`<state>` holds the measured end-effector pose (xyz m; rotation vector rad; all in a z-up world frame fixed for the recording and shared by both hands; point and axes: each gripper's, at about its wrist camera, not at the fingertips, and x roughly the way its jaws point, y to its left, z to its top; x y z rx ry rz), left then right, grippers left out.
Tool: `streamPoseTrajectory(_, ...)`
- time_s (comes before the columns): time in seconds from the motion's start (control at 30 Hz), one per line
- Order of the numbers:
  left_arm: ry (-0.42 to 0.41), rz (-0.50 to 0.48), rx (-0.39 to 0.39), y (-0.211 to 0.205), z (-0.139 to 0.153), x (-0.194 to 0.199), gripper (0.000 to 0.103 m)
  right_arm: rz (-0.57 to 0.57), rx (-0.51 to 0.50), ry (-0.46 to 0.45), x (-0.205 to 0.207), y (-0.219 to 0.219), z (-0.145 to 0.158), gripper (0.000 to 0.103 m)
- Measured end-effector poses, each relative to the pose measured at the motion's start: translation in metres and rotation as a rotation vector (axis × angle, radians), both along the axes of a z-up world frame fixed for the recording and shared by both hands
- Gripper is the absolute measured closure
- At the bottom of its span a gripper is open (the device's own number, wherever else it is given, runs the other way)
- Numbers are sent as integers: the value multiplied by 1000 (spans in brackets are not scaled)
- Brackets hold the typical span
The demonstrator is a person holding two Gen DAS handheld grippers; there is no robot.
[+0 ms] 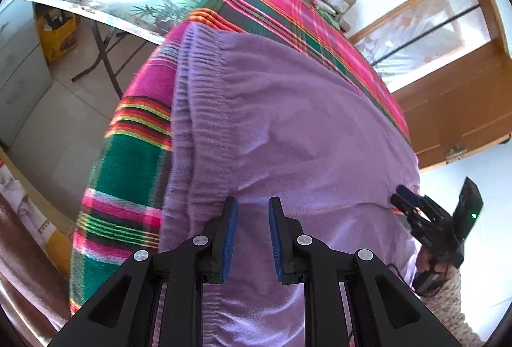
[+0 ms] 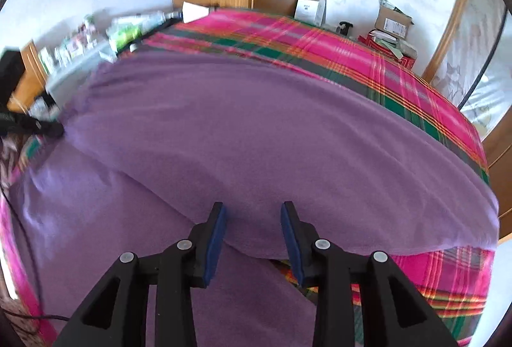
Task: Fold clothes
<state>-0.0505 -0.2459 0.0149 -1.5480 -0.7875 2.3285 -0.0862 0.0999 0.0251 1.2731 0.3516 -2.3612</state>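
A purple garment (image 1: 288, 123) lies spread on the bed, over a checked blanket (image 1: 128, 161) of pink and green, and its ribbed band (image 1: 198, 84) is on the side toward a folding table (image 1: 105, 11) full of things. My left gripper (image 1: 253, 238) is just above the cloth with its fingers apart and nothing between them. My right gripper (image 2: 253, 243) is also parted and empty, over the near edge where one layer of the garment lies folded over another, and in the left view its fingers (image 1: 404, 198) are at the far corner of the cloth.
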Motion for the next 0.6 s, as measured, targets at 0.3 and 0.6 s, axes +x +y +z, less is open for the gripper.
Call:
streamPoseTrajectory(0.3, 1, 40, -49, -16, 7, 5, 83, 25, -129, -10, 19, -10, 22, 67)
streamPoseTrajectory(0.6, 6, 56, -249, -30, 35, 12, 82, 41, -178, 48, 33, -11, 54, 67)
